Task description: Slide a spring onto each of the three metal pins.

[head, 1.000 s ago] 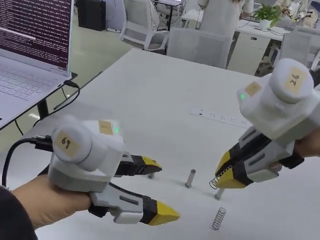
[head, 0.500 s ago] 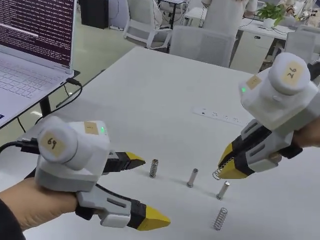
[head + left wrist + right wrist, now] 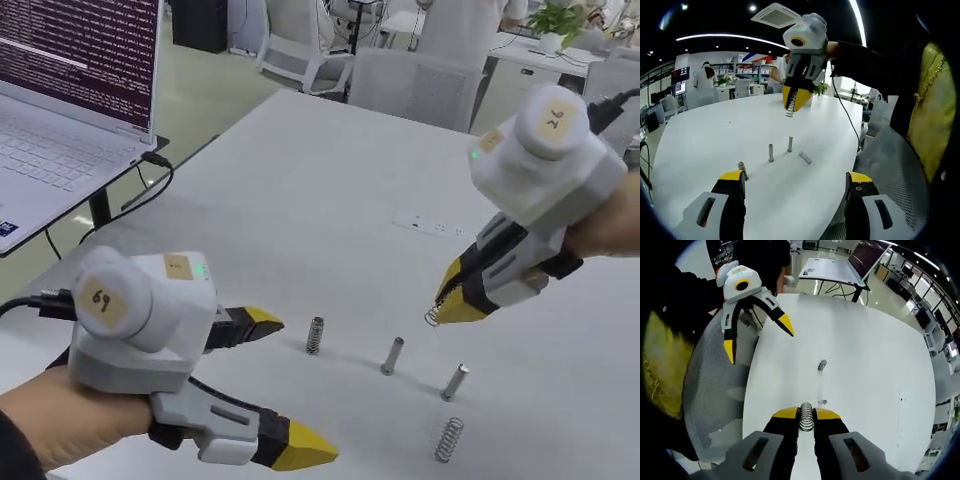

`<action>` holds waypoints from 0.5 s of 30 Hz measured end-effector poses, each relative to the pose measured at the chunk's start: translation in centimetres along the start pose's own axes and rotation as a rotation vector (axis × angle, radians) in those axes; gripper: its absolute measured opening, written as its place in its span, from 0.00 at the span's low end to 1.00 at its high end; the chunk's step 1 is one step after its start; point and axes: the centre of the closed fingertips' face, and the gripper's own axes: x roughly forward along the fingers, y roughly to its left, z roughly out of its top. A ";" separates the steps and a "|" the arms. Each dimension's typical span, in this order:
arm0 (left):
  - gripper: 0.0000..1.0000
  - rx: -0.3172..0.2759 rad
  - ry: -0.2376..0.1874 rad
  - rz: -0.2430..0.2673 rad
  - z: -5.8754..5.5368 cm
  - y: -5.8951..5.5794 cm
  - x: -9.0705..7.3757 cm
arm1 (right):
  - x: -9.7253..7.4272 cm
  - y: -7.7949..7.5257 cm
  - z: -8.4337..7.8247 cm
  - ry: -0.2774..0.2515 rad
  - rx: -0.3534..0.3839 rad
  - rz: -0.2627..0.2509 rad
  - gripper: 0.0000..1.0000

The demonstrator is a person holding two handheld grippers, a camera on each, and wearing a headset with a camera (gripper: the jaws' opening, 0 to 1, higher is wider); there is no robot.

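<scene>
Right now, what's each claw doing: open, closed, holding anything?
Left claw: open, holding nothing.
Right claw: closed on a spring.

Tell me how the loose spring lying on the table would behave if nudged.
The loose spring lies on its side on the smooth table, so it probably rolls. Thin open coils suggest it's light and springy when pinched.

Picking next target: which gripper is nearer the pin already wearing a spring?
Left. The left gripper sits open beside the sprung pin; the right gripper, shut on a spring, hangs raised farther off.
</scene>
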 end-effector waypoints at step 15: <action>0.79 -0.015 -0.001 0.013 -0.3 1.0 0.0 | 3.7 -3.1 -1.0 0.125 -0.050 0.014 0.08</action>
